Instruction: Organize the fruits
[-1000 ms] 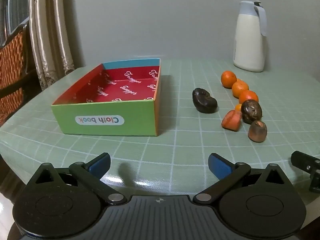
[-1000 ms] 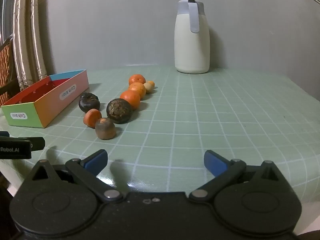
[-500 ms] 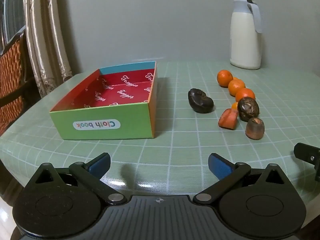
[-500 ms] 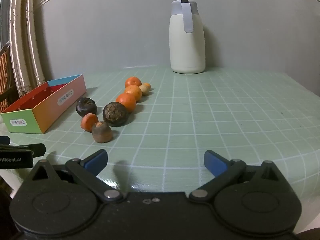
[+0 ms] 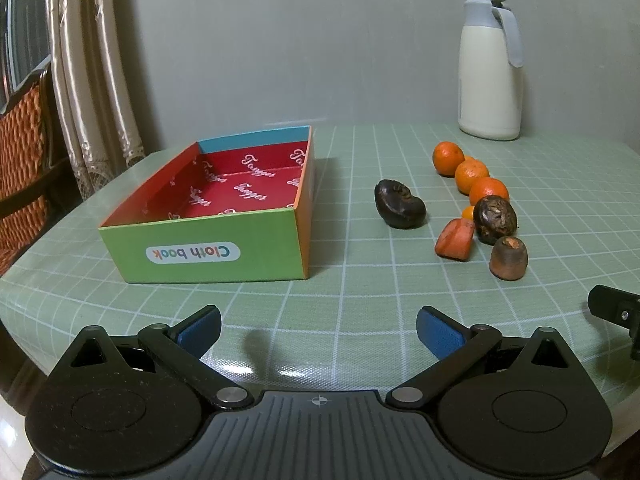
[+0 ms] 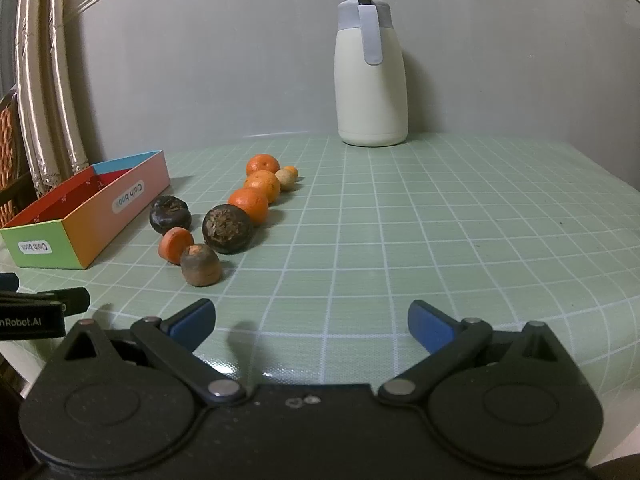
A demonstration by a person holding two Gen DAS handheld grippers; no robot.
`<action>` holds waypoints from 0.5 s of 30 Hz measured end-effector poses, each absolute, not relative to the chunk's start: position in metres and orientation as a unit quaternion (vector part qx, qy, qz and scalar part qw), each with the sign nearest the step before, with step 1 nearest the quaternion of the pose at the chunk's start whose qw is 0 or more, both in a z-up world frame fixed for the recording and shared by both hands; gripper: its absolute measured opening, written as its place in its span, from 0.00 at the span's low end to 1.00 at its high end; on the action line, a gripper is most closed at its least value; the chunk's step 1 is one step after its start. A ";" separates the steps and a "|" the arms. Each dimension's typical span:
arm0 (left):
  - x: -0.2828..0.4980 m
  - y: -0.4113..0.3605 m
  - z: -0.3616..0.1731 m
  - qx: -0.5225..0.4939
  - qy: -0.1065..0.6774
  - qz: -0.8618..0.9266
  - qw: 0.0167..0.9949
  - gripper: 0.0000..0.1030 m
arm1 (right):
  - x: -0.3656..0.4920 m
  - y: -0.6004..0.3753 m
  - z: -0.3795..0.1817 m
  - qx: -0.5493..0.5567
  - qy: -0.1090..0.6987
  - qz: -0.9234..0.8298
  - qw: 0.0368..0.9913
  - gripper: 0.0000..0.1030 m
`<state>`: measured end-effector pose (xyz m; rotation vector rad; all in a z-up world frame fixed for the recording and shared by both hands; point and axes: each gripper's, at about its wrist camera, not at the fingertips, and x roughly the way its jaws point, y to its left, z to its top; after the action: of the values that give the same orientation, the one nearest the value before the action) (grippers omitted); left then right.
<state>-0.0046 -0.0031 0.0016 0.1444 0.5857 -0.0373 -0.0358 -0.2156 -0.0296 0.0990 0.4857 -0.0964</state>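
An empty box [image 5: 224,216] with a red inside and green front marked "Cloth book" stands on the green checked tablecloth. Right of it lie a dark shrivelled fruit [image 5: 400,209], three oranges [image 5: 472,176] in a row, a second dark round fruit [image 5: 495,219], an orange-red piece [image 5: 455,239] and a brown piece [image 5: 509,258]. My left gripper [image 5: 318,330] is open near the table's front edge, nothing between its fingers. My right gripper [image 6: 310,326] is open too, with the brown piece [image 6: 201,266] ahead to its left and the box [image 6: 86,216] further left.
A cream jug with a grey lid [image 6: 371,72] stands at the back against the wall. A small pale fruit [image 6: 287,178] lies beside the oranges. Curtains and a wicker chair [image 5: 20,168] are at the left. The table's right half [image 6: 480,220] is bare cloth.
Both grippers have drifted slightly, so the fruits and box shift a little in each view. Both stay open and nothing on the table has moved.
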 end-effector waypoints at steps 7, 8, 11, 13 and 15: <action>-0.006 -0.004 0.004 0.069 0.283 -0.018 0.957 1.00 | -0.038 -0.213 -0.029 0.044 0.237 -0.041 0.970 1.00; -0.006 -0.003 0.004 0.068 0.282 -0.019 0.957 1.00 | -0.038 -0.212 -0.029 0.042 0.235 -0.040 0.970 1.00; -0.007 -0.003 0.006 0.067 0.279 -0.019 0.958 1.00 | -0.039 -0.211 -0.028 0.041 0.233 -0.038 0.971 1.00; -0.007 -0.004 0.006 0.067 0.277 -0.020 0.958 1.00 | -0.039 -0.211 -0.027 0.042 0.231 -0.037 0.971 1.00; -0.008 -0.004 0.007 0.067 0.274 -0.021 0.959 1.00 | -0.040 -0.210 -0.026 0.043 0.229 -0.036 0.972 1.00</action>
<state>-0.0075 -0.0043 0.0069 0.1364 0.5555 -0.0418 -0.0395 -0.2101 -0.0258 0.0872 0.4618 -0.0732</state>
